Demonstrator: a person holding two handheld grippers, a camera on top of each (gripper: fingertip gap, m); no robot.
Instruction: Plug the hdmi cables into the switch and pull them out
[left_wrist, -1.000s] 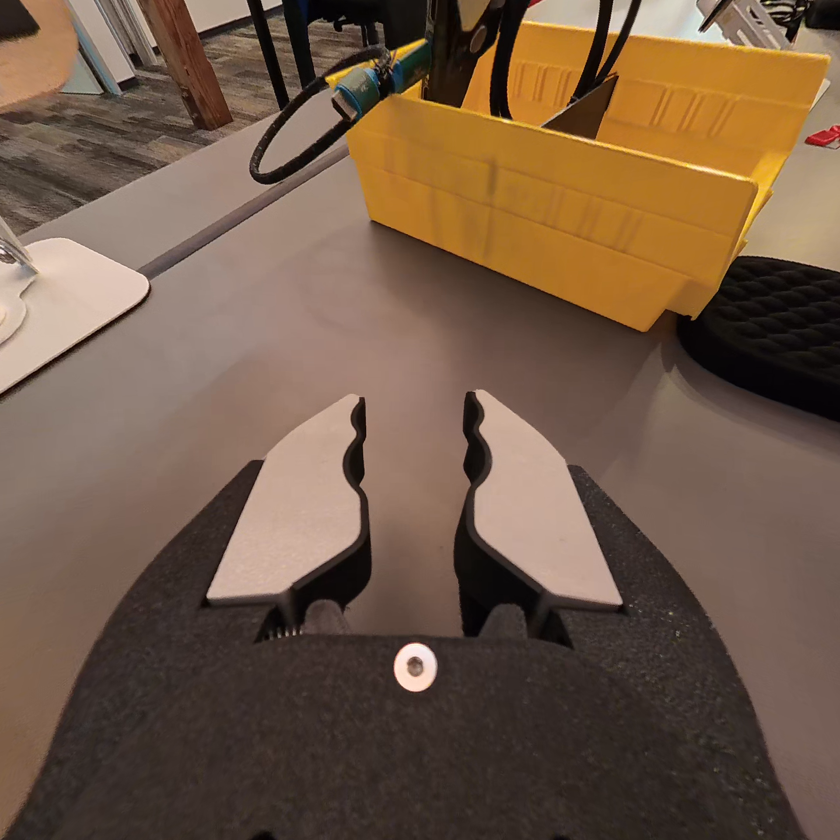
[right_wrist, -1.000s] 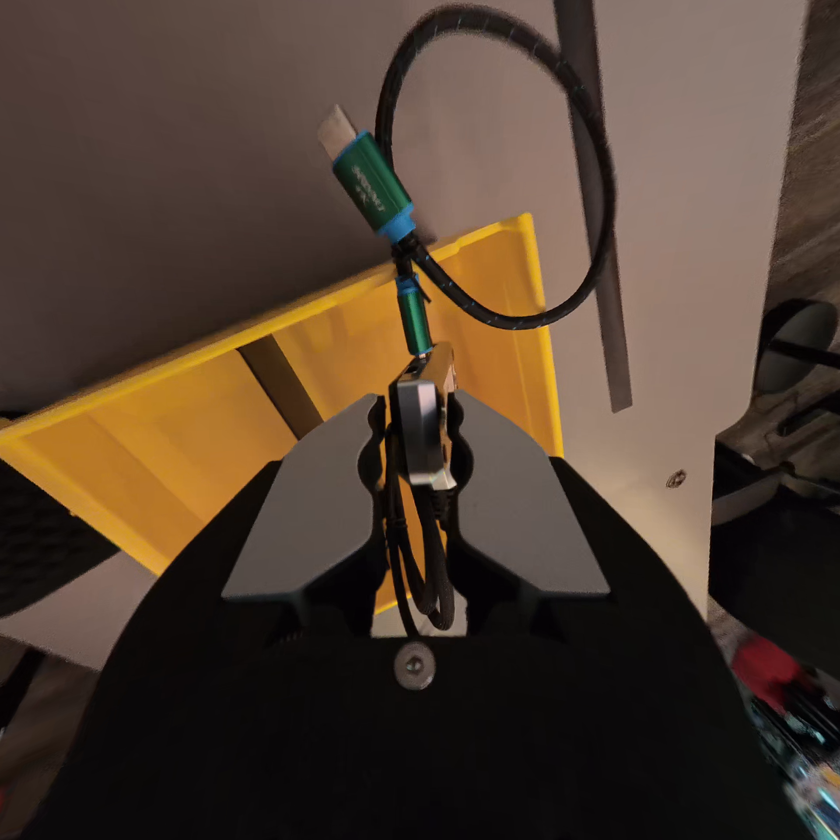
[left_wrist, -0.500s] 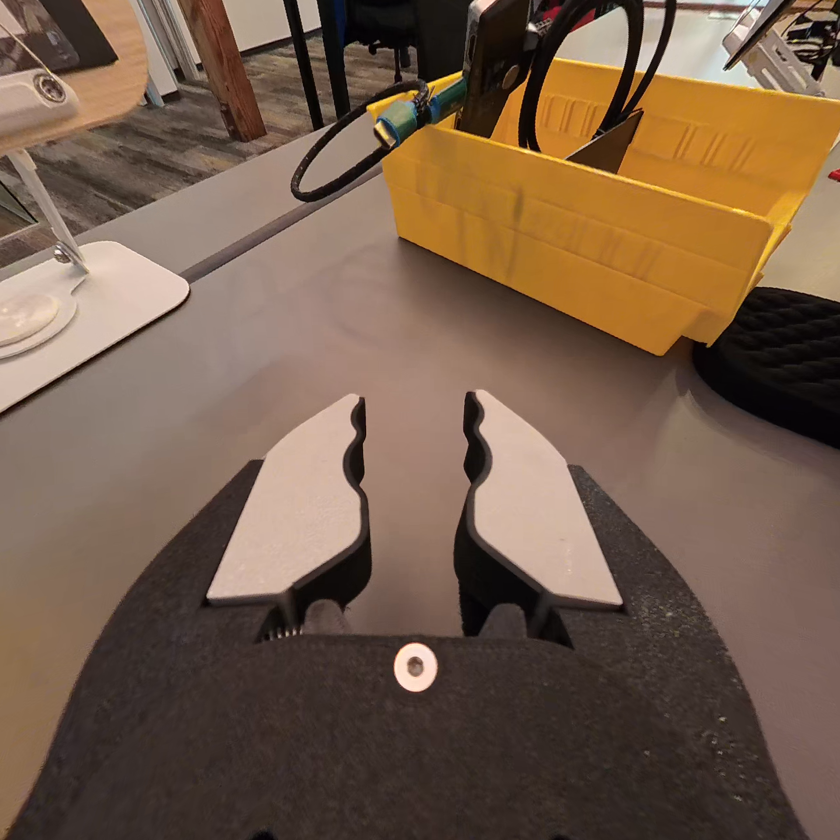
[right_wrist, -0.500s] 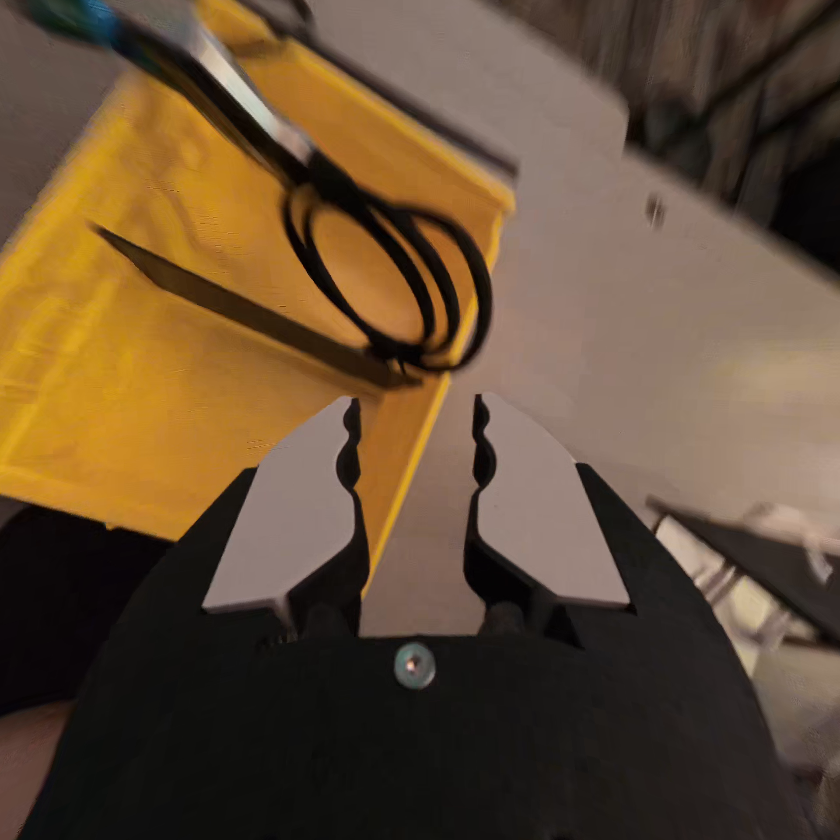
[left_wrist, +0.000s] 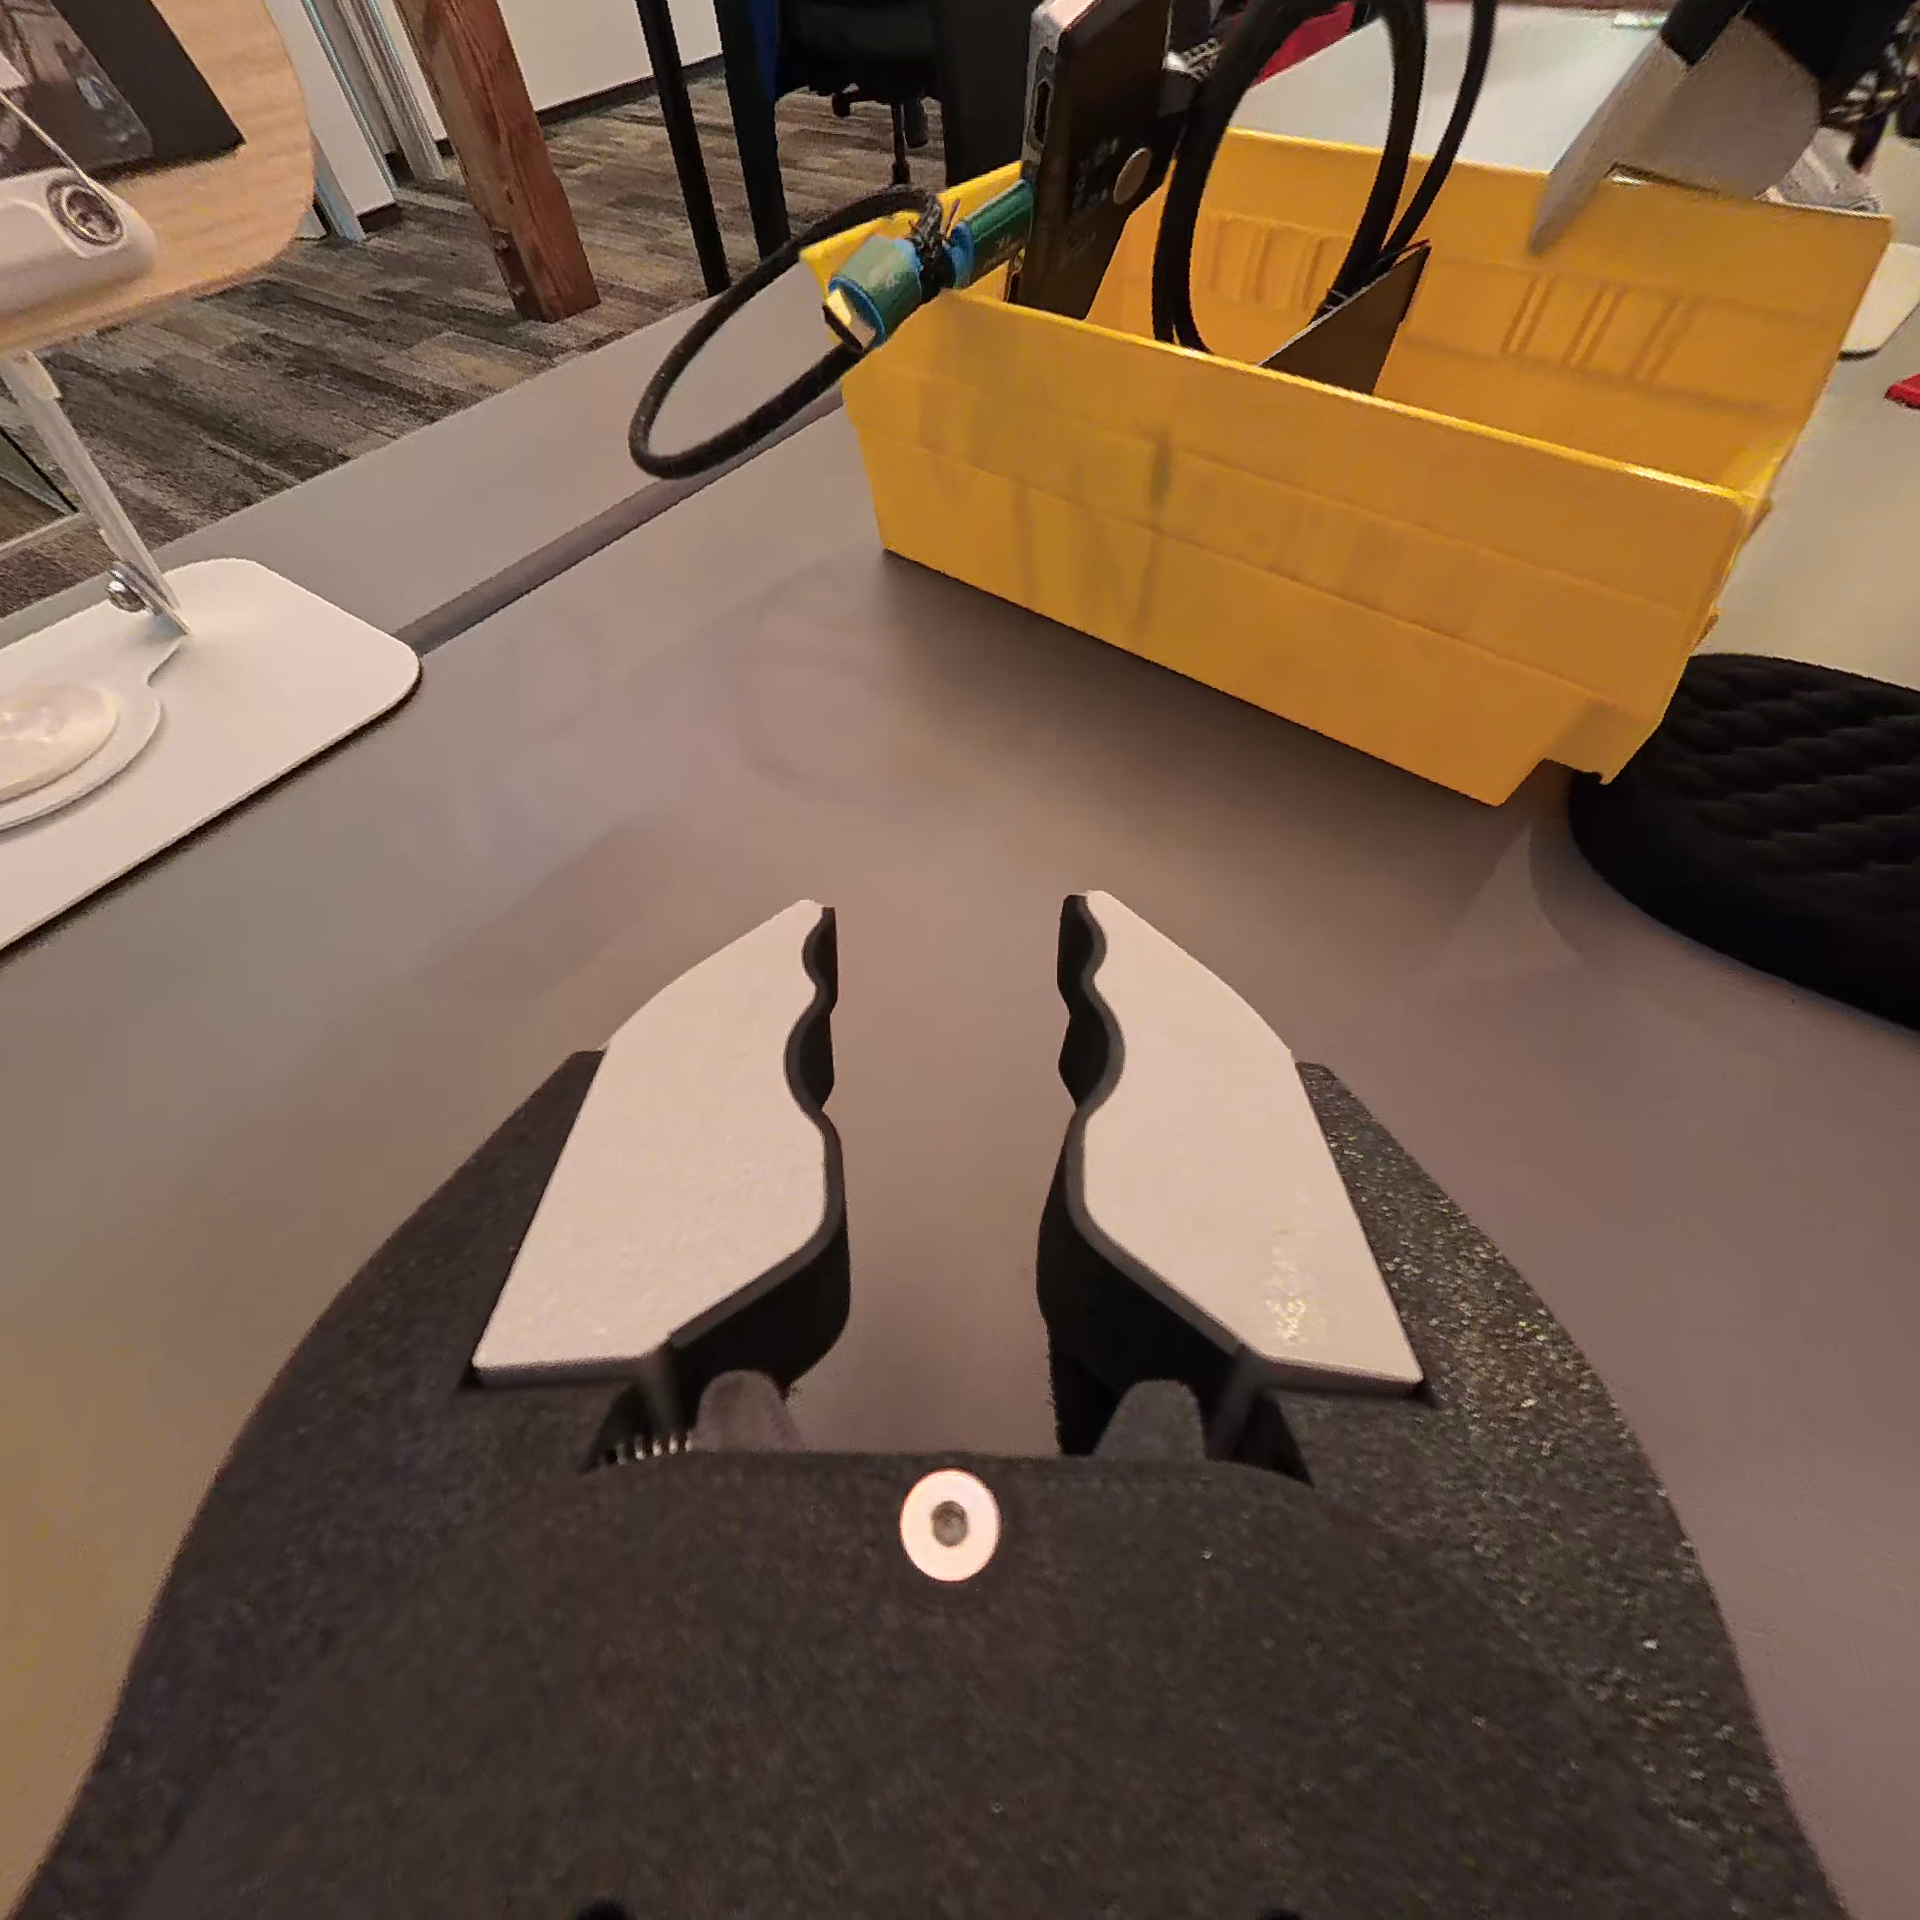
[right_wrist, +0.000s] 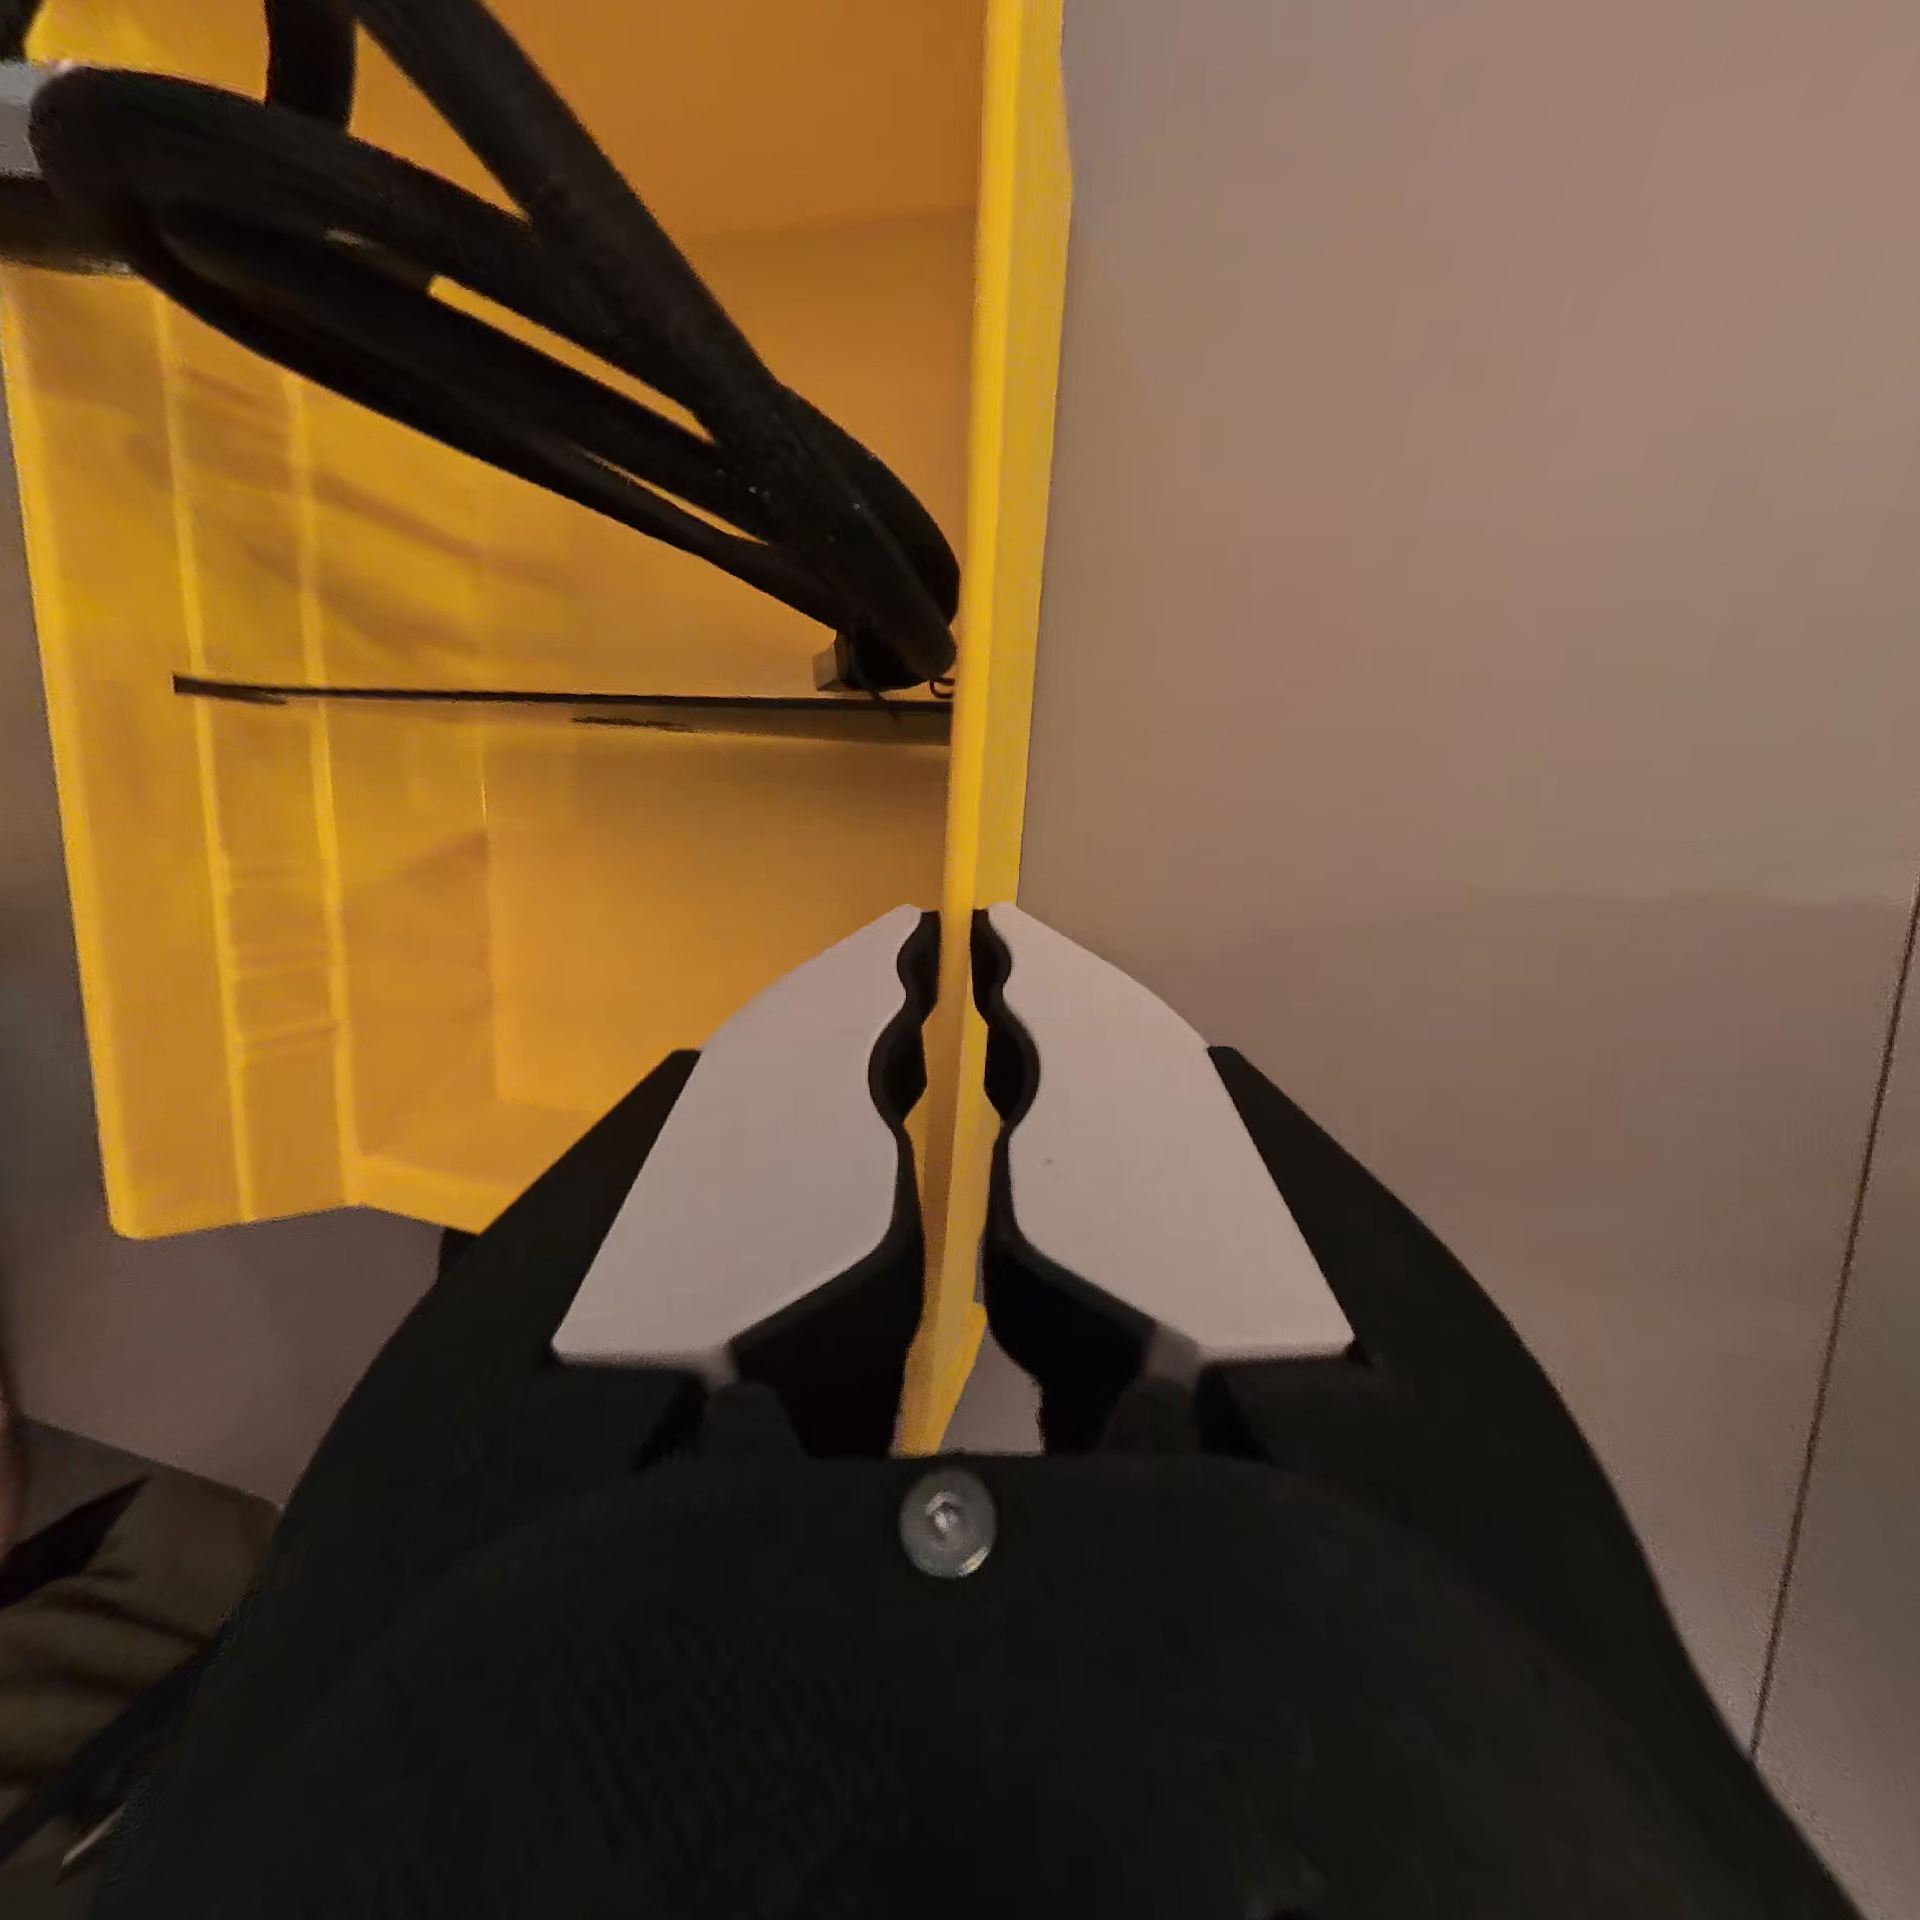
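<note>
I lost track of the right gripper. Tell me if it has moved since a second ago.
Yes. The right gripper let go of the switch, swung down and now closes on the yellow bin's side wall, near the black divider.

On my left camera, the bin (left_wrist: 1299, 540) at one o'clock is bright yellow. The plug (left_wrist: 878, 286) at twelve o'clock has a green shell with blue bands, and its cable (left_wrist: 727, 416) is black with a braided pattern. The table (left_wrist: 520, 831) is plain grey. At three o'clock I see a black cushion (left_wrist: 1787, 821) with a woven, bumpy pattern. At nine o'clock the stand base (left_wrist: 208, 707) is white. My left gripper (left_wrist: 945, 914) has light grey fingers (left_wrist: 686, 1164) on a black body. On my right camera, the divider (right_wrist: 561, 701) inside the bin is black.
</note>
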